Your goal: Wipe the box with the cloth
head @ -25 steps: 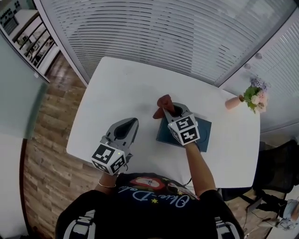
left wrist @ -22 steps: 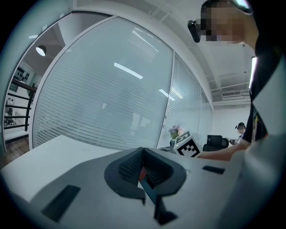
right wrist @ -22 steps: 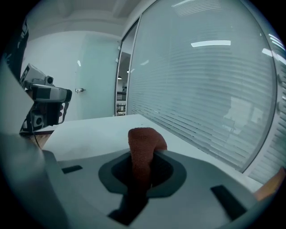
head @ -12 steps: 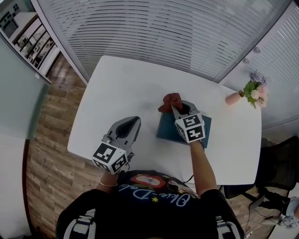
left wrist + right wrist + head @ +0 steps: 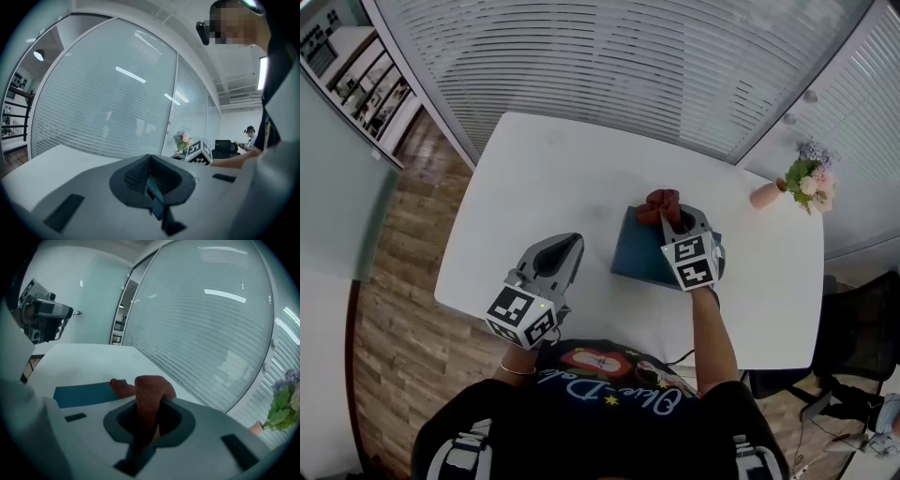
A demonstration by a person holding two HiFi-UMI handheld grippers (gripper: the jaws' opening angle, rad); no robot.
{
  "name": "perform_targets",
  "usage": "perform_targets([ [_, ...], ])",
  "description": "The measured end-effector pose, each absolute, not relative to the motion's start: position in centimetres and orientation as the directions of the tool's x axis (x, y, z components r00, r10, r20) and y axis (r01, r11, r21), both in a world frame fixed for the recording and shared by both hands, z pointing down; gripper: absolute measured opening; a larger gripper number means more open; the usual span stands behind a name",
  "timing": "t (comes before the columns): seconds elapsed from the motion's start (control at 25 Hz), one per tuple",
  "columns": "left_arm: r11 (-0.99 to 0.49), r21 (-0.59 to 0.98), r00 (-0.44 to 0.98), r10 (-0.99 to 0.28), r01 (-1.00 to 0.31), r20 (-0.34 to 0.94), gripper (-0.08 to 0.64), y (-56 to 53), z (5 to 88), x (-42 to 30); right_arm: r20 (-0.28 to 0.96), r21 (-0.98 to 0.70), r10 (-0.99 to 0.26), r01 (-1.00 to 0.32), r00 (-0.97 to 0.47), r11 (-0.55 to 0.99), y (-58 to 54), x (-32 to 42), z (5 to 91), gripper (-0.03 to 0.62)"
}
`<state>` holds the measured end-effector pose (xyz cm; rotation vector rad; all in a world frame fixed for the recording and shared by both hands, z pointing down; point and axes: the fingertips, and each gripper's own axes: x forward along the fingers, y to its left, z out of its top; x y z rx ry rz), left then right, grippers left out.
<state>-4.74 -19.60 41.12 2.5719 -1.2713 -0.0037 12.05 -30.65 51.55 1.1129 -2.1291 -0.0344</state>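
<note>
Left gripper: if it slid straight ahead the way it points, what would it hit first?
Probably nothing close: ahead of the left gripper lies only bare white table, with the blue box off to its right. The window blinds beyond would likely come first.

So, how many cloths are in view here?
1. The red cloth is clamped in the right claw, at the far edge of the box. No other cloth shows, but part of the table is hidden.
</note>
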Motion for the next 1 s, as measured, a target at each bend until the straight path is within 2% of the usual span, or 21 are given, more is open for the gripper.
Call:
perform_targets([
  [1.0,-0.628,0.236,0.662,-0.742,-0.742,0.106,0.005,-19.2,40.5,-2.5,0.599,0.418,-0.799,-0.827,-0.059,0.375,-28.9,26.6,51.7,0.046],
])
